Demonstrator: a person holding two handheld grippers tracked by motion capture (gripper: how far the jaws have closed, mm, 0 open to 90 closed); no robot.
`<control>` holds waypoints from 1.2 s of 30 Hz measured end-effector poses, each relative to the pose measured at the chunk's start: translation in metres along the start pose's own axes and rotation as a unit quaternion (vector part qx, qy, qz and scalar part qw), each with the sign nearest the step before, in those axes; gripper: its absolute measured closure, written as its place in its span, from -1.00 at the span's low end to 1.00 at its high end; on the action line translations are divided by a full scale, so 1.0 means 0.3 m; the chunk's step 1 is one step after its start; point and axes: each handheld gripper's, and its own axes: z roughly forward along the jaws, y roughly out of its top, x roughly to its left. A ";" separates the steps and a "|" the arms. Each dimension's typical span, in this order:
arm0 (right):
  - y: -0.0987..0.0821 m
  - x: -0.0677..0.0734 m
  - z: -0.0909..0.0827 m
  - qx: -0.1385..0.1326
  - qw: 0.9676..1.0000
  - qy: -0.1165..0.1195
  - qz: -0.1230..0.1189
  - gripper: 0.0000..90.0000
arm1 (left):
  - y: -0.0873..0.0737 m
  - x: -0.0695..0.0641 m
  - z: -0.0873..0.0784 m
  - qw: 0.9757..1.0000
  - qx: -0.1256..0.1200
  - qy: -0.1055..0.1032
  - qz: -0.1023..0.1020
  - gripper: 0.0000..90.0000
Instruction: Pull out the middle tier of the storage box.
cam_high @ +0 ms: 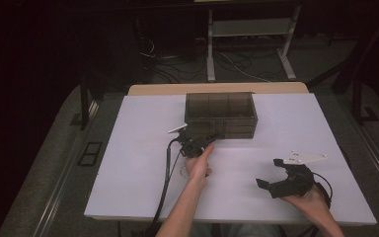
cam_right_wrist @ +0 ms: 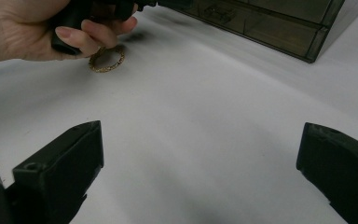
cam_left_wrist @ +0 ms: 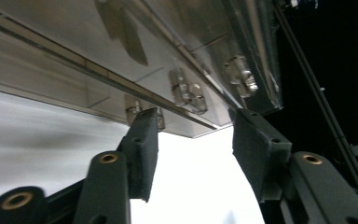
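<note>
Smoked plastic: box (cam_high: 220, 114) at mid-table, toward the far edge, dark and see-through, compartments on top, drawer fronts facing the person.
Table: white top (cam_high: 128, 163), bare apart from box, ring and the two grippers.
Left gripper: (cam_high: 201, 139) up against the box's lower front, near its left corner, hand (cam_high: 199, 167) behind it.
Left jaws: half spread in the left gripper view, tips (cam_left_wrist: 193, 128) at the bottom edge of the drawer front, small clear knobs (cam_left_wrist: 186, 91) just above; no pad seen pressing on anything, nothing pinched yet.
Drawer: looks flush with the box front in the high view; judged not yet pulled.
Ring: gold band (cam_right_wrist: 106, 58) flat on the table, just beside the left hand's fingers, well short of the box; faint in the high view (cam_high: 185, 172).
Right gripper: (cam_high: 277, 174) parked low at the near right of the table, well apart from box and ring, jaws spread wide over bare white, holding nothing.
Done so far: left gripper brought to the drawer front, and that looks like all.
Left to do, at a guess: catch a knob, draw the drawer out, fetch the ring, drop it in, push shut.
Progress: early, opening step barely begun.
</note>
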 end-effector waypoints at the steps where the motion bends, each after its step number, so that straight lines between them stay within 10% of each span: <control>1: 0.000 0.000 0.000 0.001 1.000 0.000 0.000 -1.00 | 0.000 0.000 0.000 1.000 0.000 0.000 0.000 0.19; 36: -0.003 0.013 0.007 0.009 1.000 0.013 -0.009 -1.00 | 0.018 0.053 0.054 0.996 0.004 -0.045 -0.072 0.75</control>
